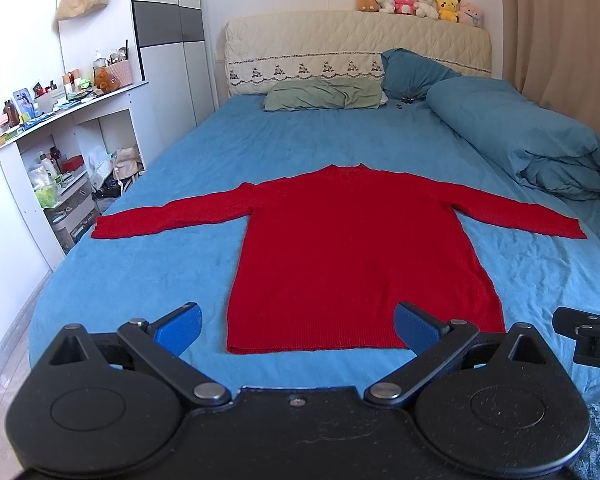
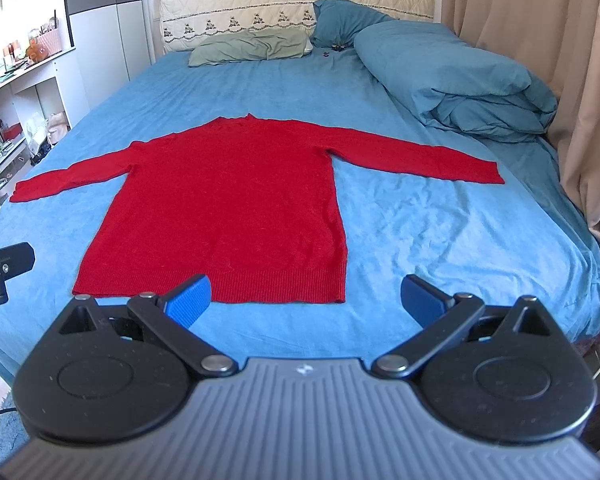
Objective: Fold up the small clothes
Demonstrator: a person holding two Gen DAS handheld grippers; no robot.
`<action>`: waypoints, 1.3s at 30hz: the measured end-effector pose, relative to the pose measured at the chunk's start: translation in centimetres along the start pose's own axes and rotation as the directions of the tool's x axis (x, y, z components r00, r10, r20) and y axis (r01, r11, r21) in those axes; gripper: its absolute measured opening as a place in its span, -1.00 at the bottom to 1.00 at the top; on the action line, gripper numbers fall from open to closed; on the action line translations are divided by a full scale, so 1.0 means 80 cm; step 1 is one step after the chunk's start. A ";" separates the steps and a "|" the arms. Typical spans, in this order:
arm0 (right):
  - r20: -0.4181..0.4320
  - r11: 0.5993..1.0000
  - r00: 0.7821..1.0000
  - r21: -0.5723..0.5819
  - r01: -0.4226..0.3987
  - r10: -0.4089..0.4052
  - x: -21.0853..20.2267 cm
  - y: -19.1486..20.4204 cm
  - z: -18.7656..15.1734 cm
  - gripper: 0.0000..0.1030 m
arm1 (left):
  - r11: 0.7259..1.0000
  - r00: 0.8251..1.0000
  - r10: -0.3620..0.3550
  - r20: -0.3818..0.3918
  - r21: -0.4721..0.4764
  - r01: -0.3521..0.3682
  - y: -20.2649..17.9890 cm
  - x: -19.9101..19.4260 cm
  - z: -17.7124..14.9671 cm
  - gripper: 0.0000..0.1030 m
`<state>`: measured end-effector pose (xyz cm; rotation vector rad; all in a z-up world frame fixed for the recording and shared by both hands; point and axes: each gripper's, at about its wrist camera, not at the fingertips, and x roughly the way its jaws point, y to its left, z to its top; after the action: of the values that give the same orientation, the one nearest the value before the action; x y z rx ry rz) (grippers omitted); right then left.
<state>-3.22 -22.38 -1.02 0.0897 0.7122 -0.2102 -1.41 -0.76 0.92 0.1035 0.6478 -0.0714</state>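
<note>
1. Red sweater lies flat mid-bed, neck toward the headboard, hem nearest us, sleeves spread sideways.
2. We see a folded duvet far right.
3. Left hand-held gripper and right hand-held gripper gape wide, empty.

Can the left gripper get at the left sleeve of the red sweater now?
Probably yes: the left gripper is open, and the left sleeve lies flat on bare blue sheet with nothing between.
</note>
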 end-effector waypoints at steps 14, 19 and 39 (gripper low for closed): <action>0.001 1.000 1.000 0.000 0.000 0.000 0.000 0.001 0.000 1.00 | 1.000 1.000 0.005 0.003 -0.004 -0.005 0.001 -0.002 0.000 1.00; 0.008 1.000 1.000 0.008 -0.005 0.005 -0.003 0.003 0.003 1.00 | 1.000 1.000 0.012 0.004 -0.007 -0.012 0.001 -0.005 0.002 1.00; 0.059 0.961 0.988 0.244 0.127 -0.146 0.185 -0.141 0.135 1.00 | 0.995 0.993 -0.086 0.076 0.051 0.082 -0.090 0.209 0.211 1.00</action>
<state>12.12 -37.42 -2.71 0.2623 0.6150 -0.4303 21.30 -10.47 3.64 0.1187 0.5722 -0.1714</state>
